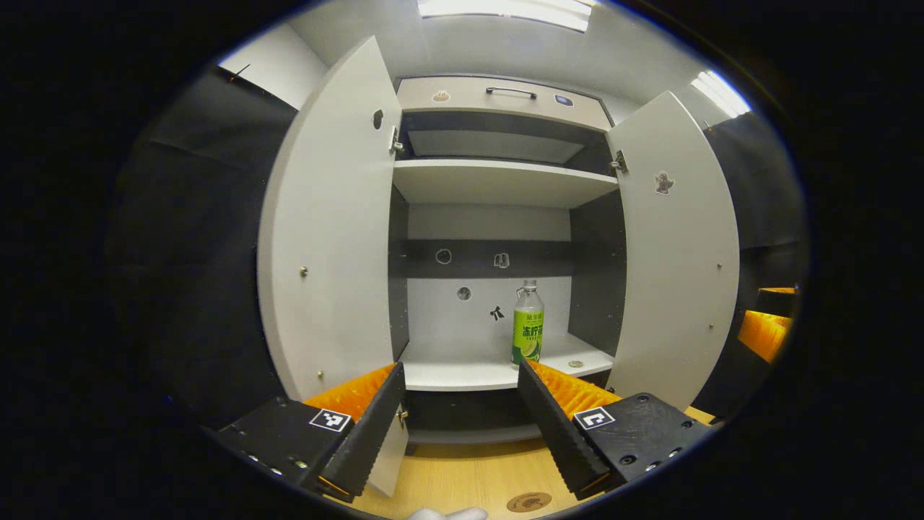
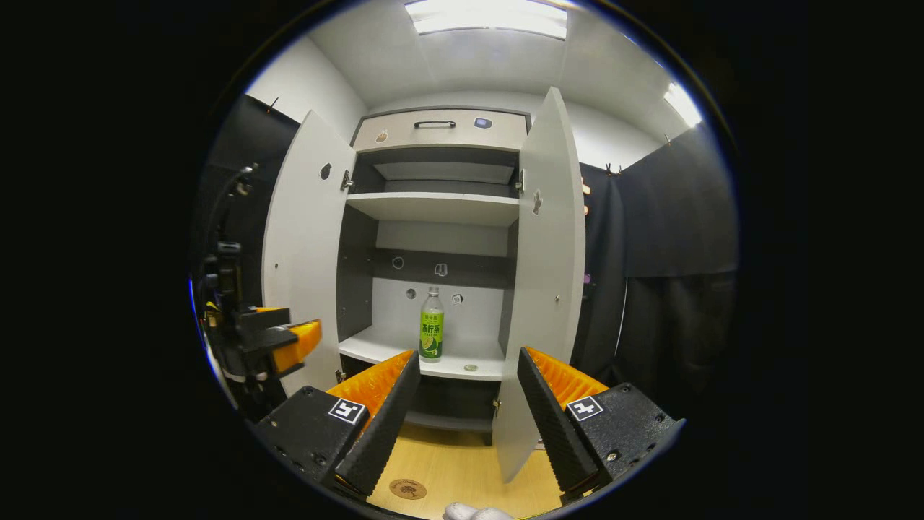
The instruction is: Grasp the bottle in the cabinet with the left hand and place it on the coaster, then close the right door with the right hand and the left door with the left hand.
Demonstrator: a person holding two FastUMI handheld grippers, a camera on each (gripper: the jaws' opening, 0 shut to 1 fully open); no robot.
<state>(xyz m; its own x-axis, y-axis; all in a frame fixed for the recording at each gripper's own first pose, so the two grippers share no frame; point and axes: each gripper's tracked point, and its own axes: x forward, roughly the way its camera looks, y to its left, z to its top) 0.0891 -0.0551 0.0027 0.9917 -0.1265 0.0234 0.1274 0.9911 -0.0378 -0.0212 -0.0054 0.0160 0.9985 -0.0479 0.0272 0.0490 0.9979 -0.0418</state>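
A clear bottle [image 1: 528,323] with a green label stands upright on the lower shelf of the white cabinet, right of centre; the right gripper view has the same bottle [image 2: 432,325]. Both doors stand open: left door [image 1: 328,231], right door [image 1: 678,253]. A round brown coaster [image 1: 529,502] lies on the wooden tabletop below the cabinet, and shows as coaster [image 2: 408,489] too. My left gripper [image 1: 460,365] is open and empty, well short of the shelf. My right gripper [image 2: 468,354] is open and empty, its fingers either side of the right door's [image 2: 548,274] edge, apart from it.
A small round disc [image 1: 575,364] lies on the shelf right of the bottle. Above are an empty upper shelf [image 1: 498,180] and a drawer with a dark handle [image 1: 511,92]. The left gripper [image 2: 267,347] shows at the left of the right gripper view, in front of the left door [image 2: 303,253].
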